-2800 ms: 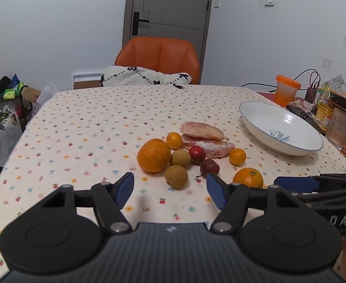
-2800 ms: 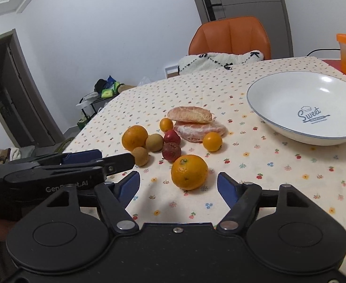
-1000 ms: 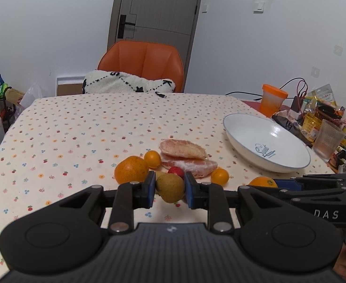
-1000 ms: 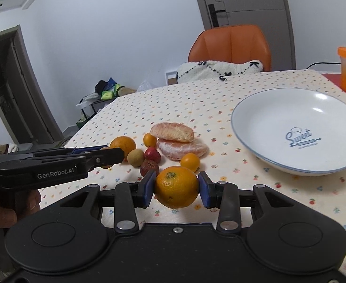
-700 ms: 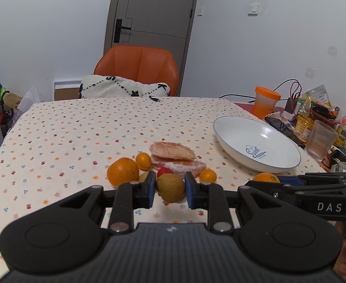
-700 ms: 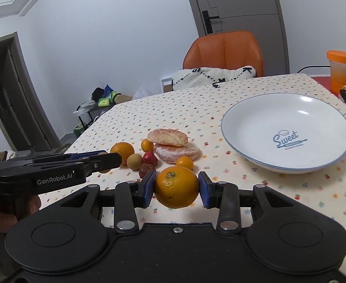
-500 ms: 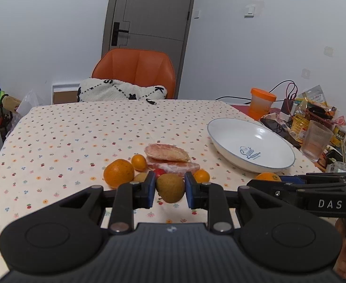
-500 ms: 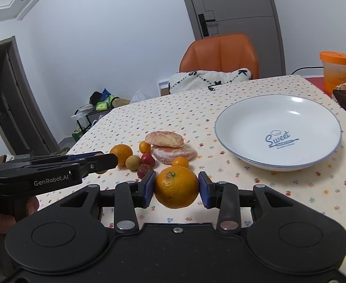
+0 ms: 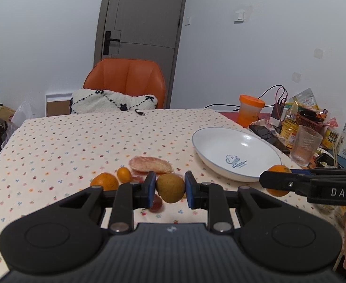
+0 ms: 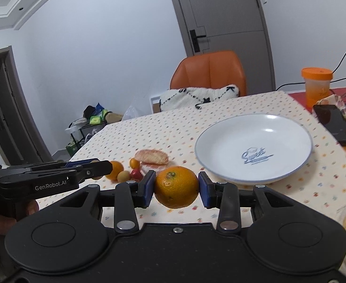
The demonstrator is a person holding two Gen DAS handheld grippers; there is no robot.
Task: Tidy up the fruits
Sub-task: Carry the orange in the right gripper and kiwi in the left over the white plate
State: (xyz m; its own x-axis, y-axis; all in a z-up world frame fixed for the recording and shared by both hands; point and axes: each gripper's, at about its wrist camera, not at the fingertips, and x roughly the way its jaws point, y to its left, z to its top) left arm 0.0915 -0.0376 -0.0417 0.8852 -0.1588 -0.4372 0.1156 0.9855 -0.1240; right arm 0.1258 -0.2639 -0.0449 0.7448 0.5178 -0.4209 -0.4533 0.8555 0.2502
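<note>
The left gripper (image 9: pixel 170 186) has its jaws clenched on a brown fruit (image 9: pixel 170 187), held above the tabletop (image 9: pixel 78 139) left of the white plate (image 9: pixel 220 141). The right gripper (image 10: pixel 176 187) grips an orange (image 10: pixel 176 187), also left of the plate. Only the left view shows a ribbed glass (image 9: pixel 306 146) right of the plate; only the right view shows a dark phone (image 10: pixel 333 123) there. The plate reads "Sweet"; the gripper bodies read "GenRobot.AI" and "DAS".

An orange chair (image 9: pixel 125 77) with a white cushion (image 9: pixel 111 101) stands at the desk's far edge; an orange-lidded jar (image 9: pixel 250 110), a ribbed glass (image 9: pixel 306 145) and a phone (image 10: pixel 333 122) crowd its right edge.
</note>
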